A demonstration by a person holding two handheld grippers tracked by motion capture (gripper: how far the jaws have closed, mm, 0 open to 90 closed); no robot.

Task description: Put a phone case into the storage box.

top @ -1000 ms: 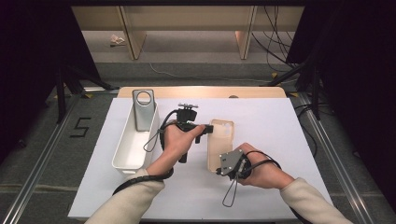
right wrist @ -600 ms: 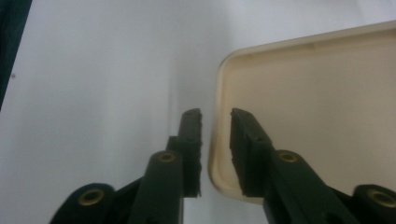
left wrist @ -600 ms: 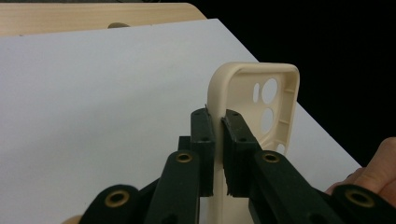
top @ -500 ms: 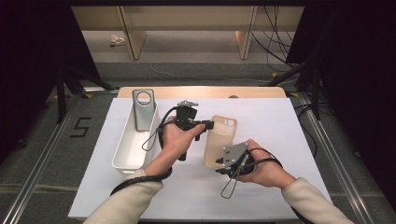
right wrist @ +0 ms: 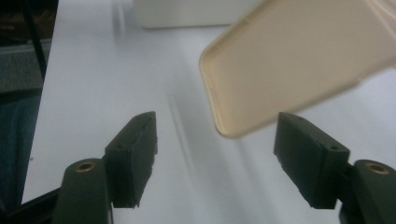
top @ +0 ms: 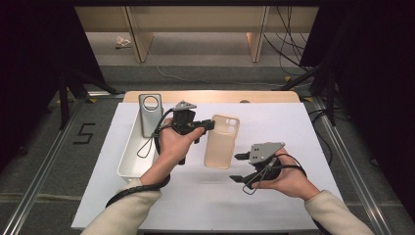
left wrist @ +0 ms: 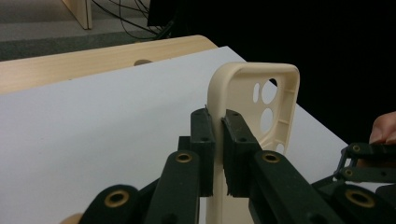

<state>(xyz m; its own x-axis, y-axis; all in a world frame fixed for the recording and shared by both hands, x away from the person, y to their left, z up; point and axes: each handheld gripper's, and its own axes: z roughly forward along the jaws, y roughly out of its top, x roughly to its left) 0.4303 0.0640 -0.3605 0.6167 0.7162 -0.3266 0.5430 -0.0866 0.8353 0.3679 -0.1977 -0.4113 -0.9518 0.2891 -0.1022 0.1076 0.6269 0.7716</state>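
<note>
My left gripper (top: 208, 125) is clamped on the side wall of the beige phone case (top: 221, 142) — I hold it above the white table (top: 293, 127), just right of the white tray (top: 128, 156). My right gripper (top: 239, 168) has just been opening — its jaws stand wide, nothing between them, near the case's lower end.
</note>
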